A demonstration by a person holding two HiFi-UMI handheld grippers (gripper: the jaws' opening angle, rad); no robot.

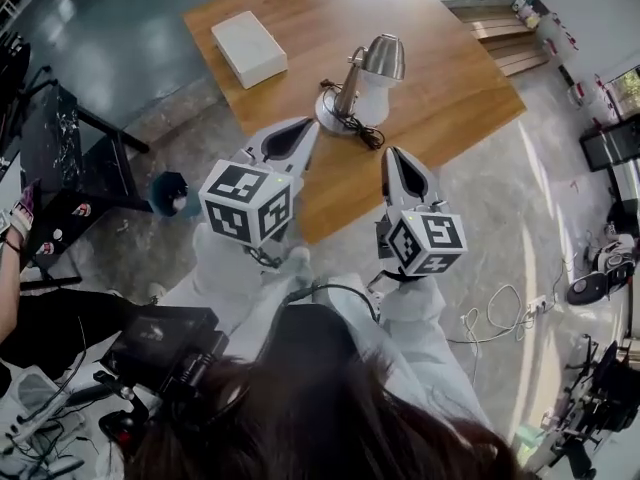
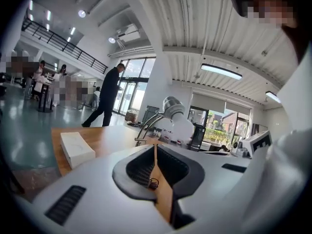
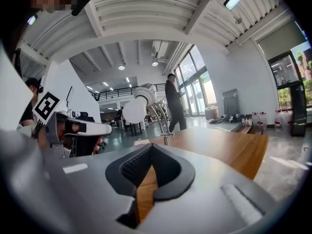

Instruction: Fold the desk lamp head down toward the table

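A desk lamp (image 1: 365, 80) with a silver head (image 1: 384, 56) and bent metal arm stands upright on the wooden table (image 1: 450, 78), its black cord coiled by the round base. Both grippers are held near the table's front edge, short of the lamp. My left gripper (image 1: 311, 125) is shut and empty, its tip close to the lamp's base. Also shut and empty, my right gripper (image 1: 390, 152) sits a little nearer to me. The left gripper view shows the lamp (image 2: 168, 112) ahead, past the shut tips (image 2: 155, 145). In the right gripper view the lamp (image 3: 142, 103) stands beyond the shut tips (image 3: 151, 147).
A white box (image 1: 248, 48) lies on the table left of the lamp, also as the white box (image 2: 75, 148). A blue stool (image 1: 172, 194) and a black desk (image 1: 60, 158) stand on the floor at left. Cables (image 1: 500, 313) trail at right. A person (image 2: 106, 97) walks far behind.
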